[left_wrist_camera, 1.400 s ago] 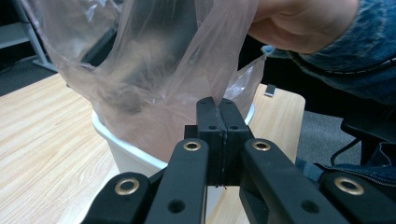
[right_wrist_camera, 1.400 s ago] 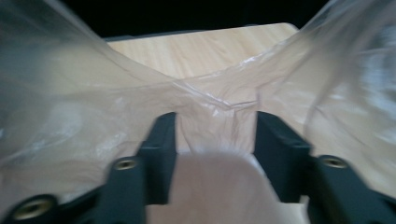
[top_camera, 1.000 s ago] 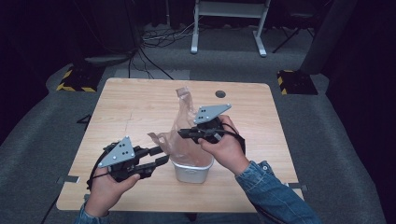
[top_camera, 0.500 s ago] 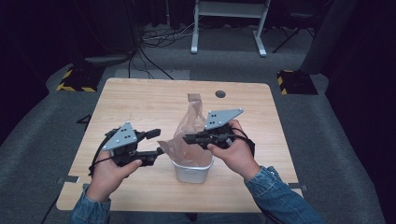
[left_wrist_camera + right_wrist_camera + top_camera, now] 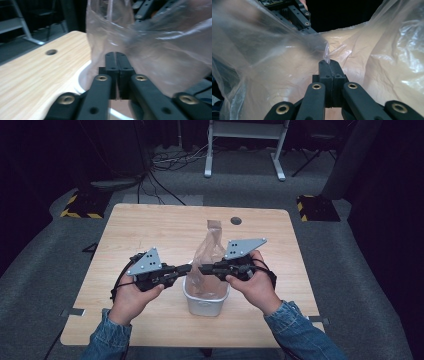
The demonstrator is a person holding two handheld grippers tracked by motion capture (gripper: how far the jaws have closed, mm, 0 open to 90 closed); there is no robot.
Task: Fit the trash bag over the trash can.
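From above, my left gripper (image 5: 187,268) and right gripper (image 5: 202,269) met from either side at the clear plastic bag (image 5: 209,251), which stood up out of the white tub (image 5: 206,305) near the table's (image 5: 150,227) front edge. My left gripper's own view (image 5: 115,53) showed what the high one hid: its jaws, having just been closing, were together with the bag's film right at their tips. In my right gripper's view (image 5: 329,62) the jaws pinched a fold of the bag (image 5: 287,62).

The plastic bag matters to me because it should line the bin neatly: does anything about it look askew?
Yes. The plastic bag stands up out of the white bin in a crumpled, leaning column instead of lining it. Nothing looks spilled or torn.
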